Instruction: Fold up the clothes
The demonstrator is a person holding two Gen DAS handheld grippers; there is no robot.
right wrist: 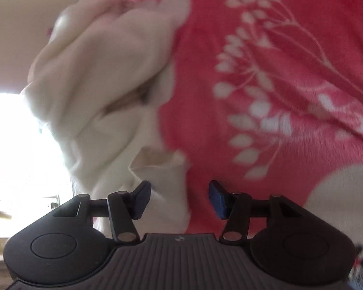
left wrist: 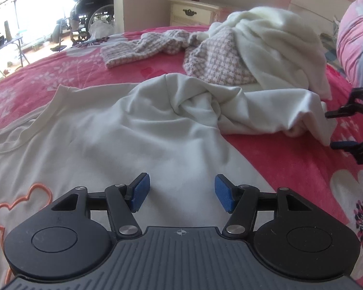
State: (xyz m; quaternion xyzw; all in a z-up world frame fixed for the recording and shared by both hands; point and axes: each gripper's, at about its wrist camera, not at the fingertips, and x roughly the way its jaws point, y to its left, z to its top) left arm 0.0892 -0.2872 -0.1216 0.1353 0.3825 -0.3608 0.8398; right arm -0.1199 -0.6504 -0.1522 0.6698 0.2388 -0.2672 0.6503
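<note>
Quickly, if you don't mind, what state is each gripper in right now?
Left gripper: open, holding nothing, above the white shirt.
Right gripper: open, holding nothing; the shirt's crumpled sleeve end lies just ahead of its fingers.

Parted left tongs (left wrist: 182,192) above white shirt (left wrist: 123,130)

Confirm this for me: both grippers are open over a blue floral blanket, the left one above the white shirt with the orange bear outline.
Not quite. The blanket is pink-red with white flowers, not blue, as the left wrist view shows. The rest holds: the left gripper and right gripper are both open, and the left one is above the white shirt with the orange bear outline.
</note>
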